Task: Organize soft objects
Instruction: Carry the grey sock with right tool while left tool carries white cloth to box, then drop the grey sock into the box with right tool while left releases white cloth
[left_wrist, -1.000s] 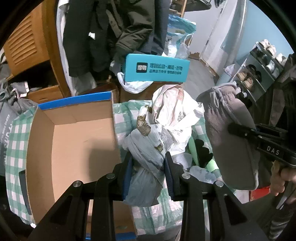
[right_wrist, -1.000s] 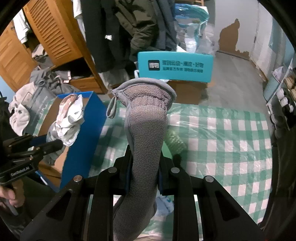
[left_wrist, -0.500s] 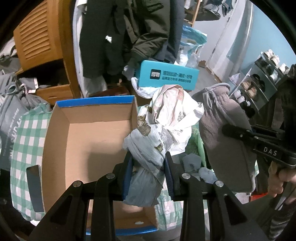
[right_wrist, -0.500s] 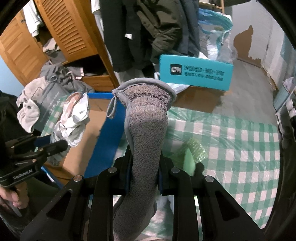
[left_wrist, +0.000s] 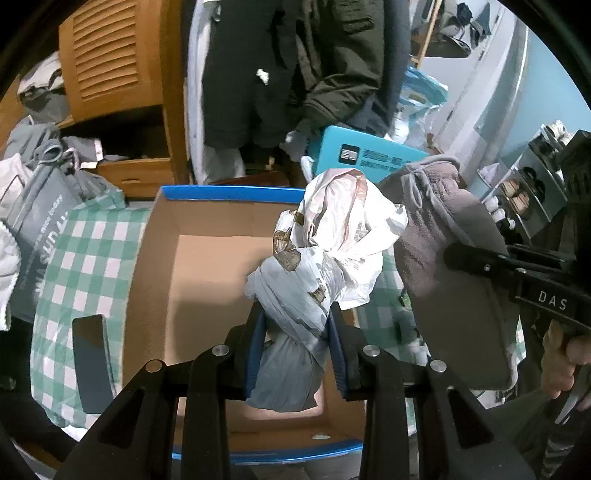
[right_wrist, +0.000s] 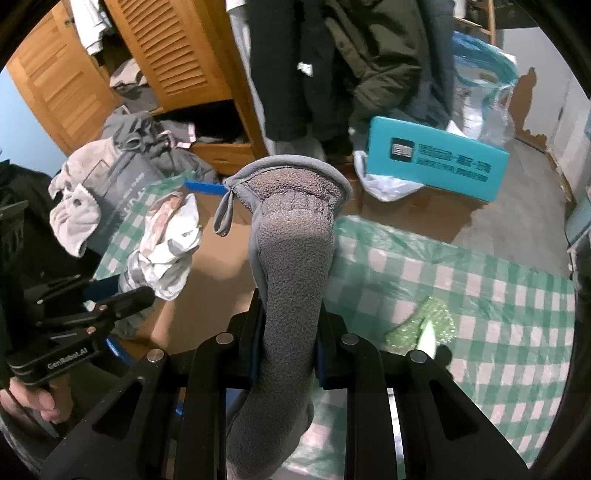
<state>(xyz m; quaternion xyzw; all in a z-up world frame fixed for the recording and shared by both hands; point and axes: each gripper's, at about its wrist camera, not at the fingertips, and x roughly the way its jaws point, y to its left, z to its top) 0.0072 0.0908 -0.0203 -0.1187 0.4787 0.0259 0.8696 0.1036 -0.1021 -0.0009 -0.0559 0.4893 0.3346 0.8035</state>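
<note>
- The knotted plastic bag bundle (left_wrist: 314, 273) is pinched between the 2 fingers of the left gripper (left_wrist: 295, 332) and held above the open cardboard box (left_wrist: 207, 273).
- The grey fleece sock (right_wrist: 291, 266) is clamped upright in the right gripper (right_wrist: 286, 332), raised over the green checked cloth (right_wrist: 480, 280) just beside the box.
- A teal box (right_wrist: 436, 162) is seen behind.

louvered wooden wardrobe (right_wrist: 177, 55), grey floor (right_wrist: 524, 177)
</note>
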